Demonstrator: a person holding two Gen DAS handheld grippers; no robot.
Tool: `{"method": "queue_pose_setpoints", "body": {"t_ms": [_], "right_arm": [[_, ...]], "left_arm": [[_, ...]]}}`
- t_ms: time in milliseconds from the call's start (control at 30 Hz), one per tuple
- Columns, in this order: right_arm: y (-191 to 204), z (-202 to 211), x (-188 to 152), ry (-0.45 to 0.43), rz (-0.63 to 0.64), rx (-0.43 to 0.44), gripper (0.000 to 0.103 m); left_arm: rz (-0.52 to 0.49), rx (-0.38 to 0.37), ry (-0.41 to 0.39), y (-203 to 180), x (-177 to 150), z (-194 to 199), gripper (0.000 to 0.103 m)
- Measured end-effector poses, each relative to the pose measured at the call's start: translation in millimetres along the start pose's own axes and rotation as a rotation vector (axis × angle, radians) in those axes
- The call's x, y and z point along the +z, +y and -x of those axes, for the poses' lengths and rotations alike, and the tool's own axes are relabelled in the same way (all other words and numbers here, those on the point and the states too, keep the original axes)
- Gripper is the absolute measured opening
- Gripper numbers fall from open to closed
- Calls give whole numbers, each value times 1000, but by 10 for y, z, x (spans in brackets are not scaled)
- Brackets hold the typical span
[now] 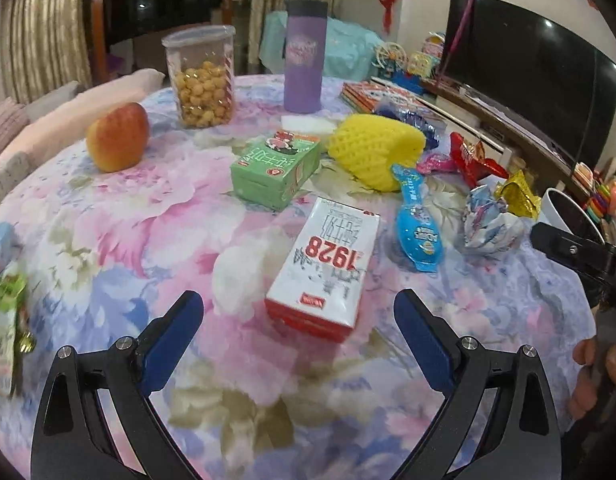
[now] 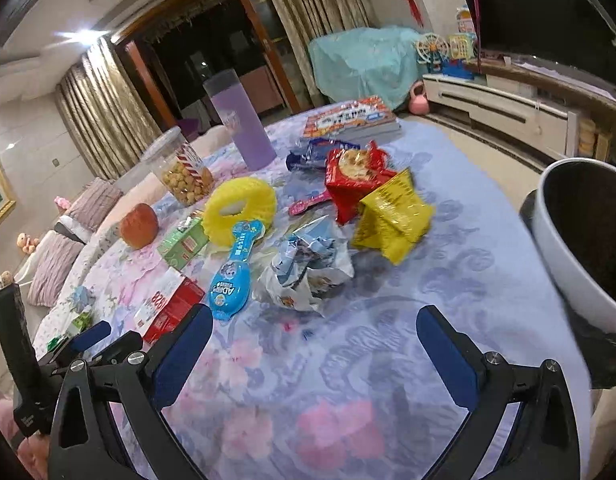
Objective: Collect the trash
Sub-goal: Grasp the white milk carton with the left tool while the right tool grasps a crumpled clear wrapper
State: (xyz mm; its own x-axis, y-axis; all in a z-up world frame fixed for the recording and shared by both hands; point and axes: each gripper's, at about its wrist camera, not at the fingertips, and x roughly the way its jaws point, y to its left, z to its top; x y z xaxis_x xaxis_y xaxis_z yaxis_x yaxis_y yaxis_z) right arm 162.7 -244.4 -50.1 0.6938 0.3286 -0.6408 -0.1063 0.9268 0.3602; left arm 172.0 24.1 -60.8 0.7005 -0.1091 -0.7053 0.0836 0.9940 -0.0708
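Trash lies on a floral tablecloth. A white and red "1928" milk carton lies just ahead of my open, empty left gripper. Beyond it lie a green carton, a yellow foam net, a blue wrapper, a crumpled white wrapper, a red wrapper and a gold wrapper. My right gripper is open and empty, just short of the crumpled white wrapper, with the blue wrapper, gold wrapper and red wrapper beyond.
A white bin with a black liner stands at the table's right edge. An apple, a jar of snack balls, a purple tumbler and books stand at the back. A TV is behind.
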Motion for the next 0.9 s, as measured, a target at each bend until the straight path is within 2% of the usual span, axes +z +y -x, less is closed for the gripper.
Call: {"method": "queue_pose_setpoints", "body": {"t_ms": [100,167,267,300,333,367,433,467,600,900], "right_arm": [[35,-177,35,34,-26,-1,101],[65,-263,59,44,-26,-9,100],[45,-414,88,75,-47,-15,89],[17,-439,93,82,-56,-19,81],[-8,-475,93,91,-67,-25,78],[-27,-487,91,93,-76,-22,70],[-47,-471,77,81,-85,14,49],[-51,-458,66,82,-85,26,32],[-40,-294,-7,65,-66,54,16],[-132,181,-168,47,-38,130,12]], "left_arm": [[11,-64,50,32,67,-146,98],[10,-80,68,19,78,-198,98],[11,-90,84,15,72,-243,96],[13,-93,81,20,64,-245,83],[14,-100,84,22,57,-254,61],[16,-107,95,26,51,-275,53],[21,-106,94,29,43,-267,53],[14,-95,82,16,39,-236,53],[-1,-68,44,-88,-15,-76,53],[3,-90,26,-497,-173,224,53]]}}
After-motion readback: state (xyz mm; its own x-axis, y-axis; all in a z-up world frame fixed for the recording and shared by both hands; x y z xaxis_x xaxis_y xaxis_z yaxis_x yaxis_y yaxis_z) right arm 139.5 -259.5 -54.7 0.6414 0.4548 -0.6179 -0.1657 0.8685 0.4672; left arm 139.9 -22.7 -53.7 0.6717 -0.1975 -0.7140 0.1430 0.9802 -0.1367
